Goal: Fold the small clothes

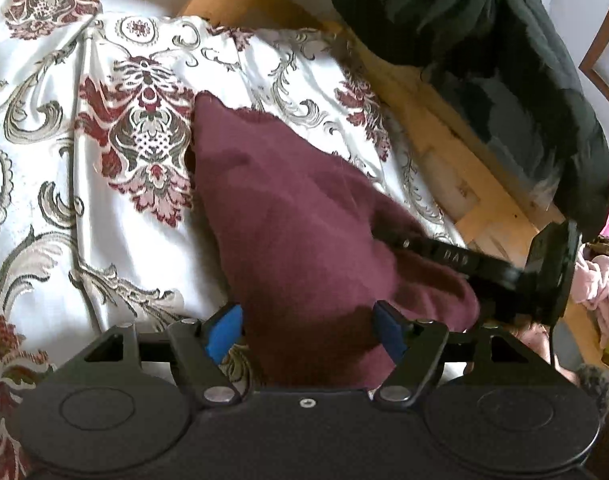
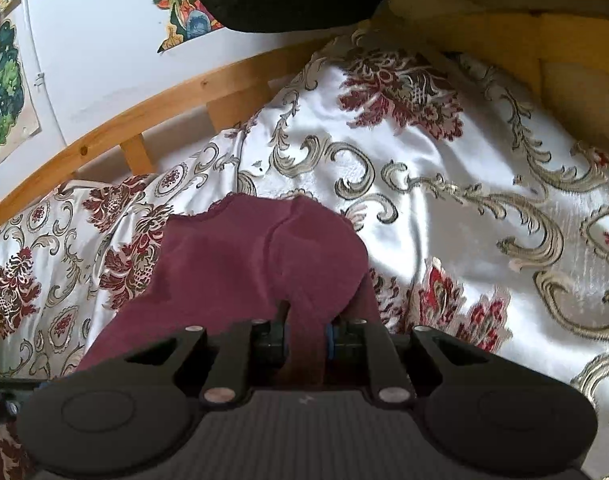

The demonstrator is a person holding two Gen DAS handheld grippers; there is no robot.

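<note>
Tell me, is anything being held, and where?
The right hand-held gripper pinches the dark red cloth at its near edge. The left hand-held gripper is open, holding nothing.

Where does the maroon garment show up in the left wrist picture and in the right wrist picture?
Left wrist: the maroon garment runs from centre down to the bottom, between the open left gripper pads, not pinched.
Right wrist: the garment lies centre-left, its edge pinched in the right gripper.
Shared landmark: the wooden bed frame behind the floral bedspread.
</note>
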